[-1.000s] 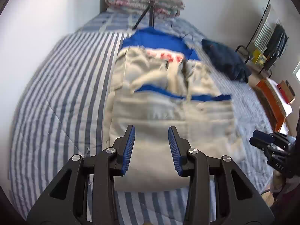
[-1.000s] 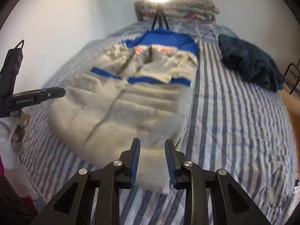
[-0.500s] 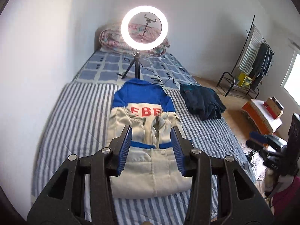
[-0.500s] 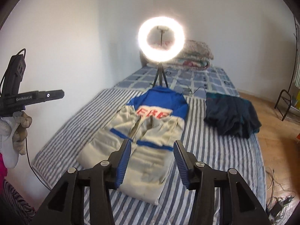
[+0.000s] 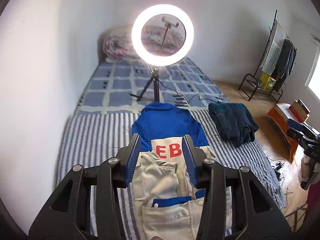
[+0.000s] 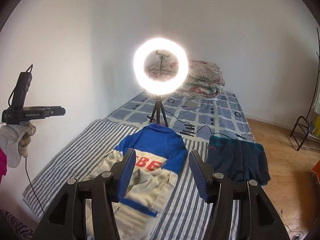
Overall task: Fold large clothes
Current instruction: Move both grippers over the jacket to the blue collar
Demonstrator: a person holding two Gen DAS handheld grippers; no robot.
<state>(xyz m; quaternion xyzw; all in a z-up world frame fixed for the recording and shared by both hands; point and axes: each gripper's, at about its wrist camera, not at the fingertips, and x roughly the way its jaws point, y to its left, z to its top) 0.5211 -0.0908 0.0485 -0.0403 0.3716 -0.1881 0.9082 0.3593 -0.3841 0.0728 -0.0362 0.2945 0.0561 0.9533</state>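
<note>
Left wrist view: the left gripper [image 5: 162, 158] hangs released and empty above the blue-and-beige jacket [image 5: 170, 178], which lies folded flat in the lower centre on the striped bed [image 5: 90, 136]. Right wrist view shows the right gripper [image 6: 161, 172] with its jaws opening, nothing between them. A dark garment [image 6: 238, 160] sits at centre right, and a ring light [image 6: 161, 73] glows at upper centre.

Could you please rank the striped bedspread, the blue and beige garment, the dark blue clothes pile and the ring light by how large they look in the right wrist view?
1. Striped bedspread
2. Blue and beige garment
3. Dark blue clothes pile and ring light: they look alike, and distance differs, so unranked.
</note>
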